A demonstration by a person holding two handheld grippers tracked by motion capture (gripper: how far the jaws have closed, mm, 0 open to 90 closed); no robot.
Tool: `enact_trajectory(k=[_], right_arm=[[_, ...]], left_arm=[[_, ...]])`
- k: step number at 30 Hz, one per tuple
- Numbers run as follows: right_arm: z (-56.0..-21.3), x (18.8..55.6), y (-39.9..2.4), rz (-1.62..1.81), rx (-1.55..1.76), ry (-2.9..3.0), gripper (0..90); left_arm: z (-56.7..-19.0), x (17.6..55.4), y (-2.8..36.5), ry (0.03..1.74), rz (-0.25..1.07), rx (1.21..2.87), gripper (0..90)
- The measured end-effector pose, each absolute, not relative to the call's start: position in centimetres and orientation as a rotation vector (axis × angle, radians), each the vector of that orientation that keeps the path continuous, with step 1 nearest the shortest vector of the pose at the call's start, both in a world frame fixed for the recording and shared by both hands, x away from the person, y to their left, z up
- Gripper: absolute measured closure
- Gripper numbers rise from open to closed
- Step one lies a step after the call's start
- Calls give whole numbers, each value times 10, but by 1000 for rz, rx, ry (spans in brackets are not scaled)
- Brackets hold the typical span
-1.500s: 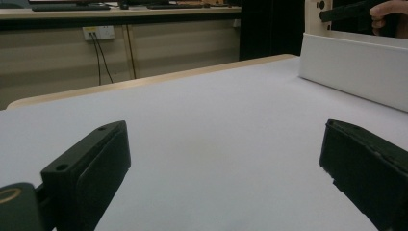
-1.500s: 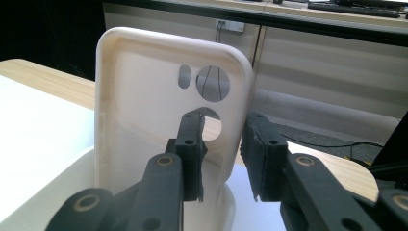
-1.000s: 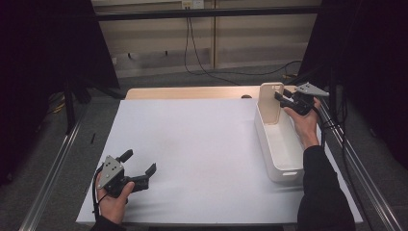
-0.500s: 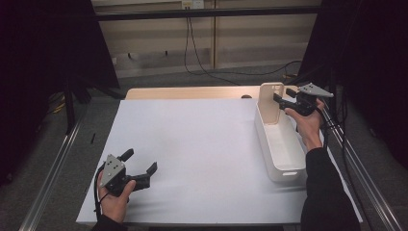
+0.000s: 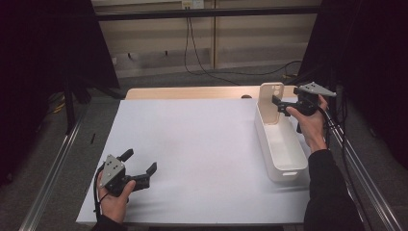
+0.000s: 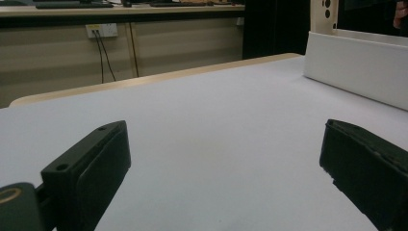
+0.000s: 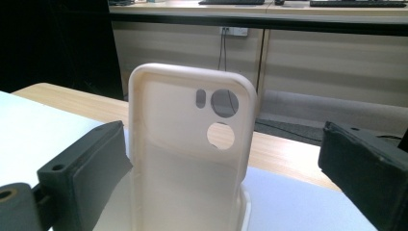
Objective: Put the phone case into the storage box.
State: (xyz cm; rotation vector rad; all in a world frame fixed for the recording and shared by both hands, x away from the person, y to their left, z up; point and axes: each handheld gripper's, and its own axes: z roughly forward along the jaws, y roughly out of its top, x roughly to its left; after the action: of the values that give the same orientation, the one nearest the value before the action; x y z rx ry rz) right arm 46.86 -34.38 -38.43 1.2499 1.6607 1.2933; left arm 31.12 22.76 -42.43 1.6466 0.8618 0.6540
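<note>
A cream phone case [image 5: 270, 102] with camera cut-outs stands upright at the far end of the white bin [image 5: 285, 172]. My right gripper [image 5: 280, 106] hovers right behind it. In the right gripper view the case [image 7: 192, 159] stands between the two jaws; they have just been opening, and the right pad is clear of it. My left gripper [image 5: 141, 161] rests near the table's front left corner, open with nothing between its jaws [image 6: 226, 159]. From there the bin's side wall [image 6: 356, 72] and the top of the case [image 6: 321, 14] show far off.
A white sheet [image 5: 202, 144] covers the table, with a strip of bare wood [image 5: 192, 92] along the far edge. Metal rails run along both sides. Cables hang on the back wall. The bin's inside [image 5: 281, 144] is bare in front of the case.
The right gripper's jaws have spread apart around the phone case, which stays upright in the bin. The left gripper has kept still.
</note>
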Motion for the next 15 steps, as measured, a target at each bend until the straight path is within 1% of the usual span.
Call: enact_trajectory(k=[5,15], right_arm=[[-381,464,-344,1292,1263,1637,0],[-377,447,-342,1310,1253,1605,0]], left_arm=[[-424,311,229,859,651,1640,36],[-422,310,230,834,637,1635,36]])
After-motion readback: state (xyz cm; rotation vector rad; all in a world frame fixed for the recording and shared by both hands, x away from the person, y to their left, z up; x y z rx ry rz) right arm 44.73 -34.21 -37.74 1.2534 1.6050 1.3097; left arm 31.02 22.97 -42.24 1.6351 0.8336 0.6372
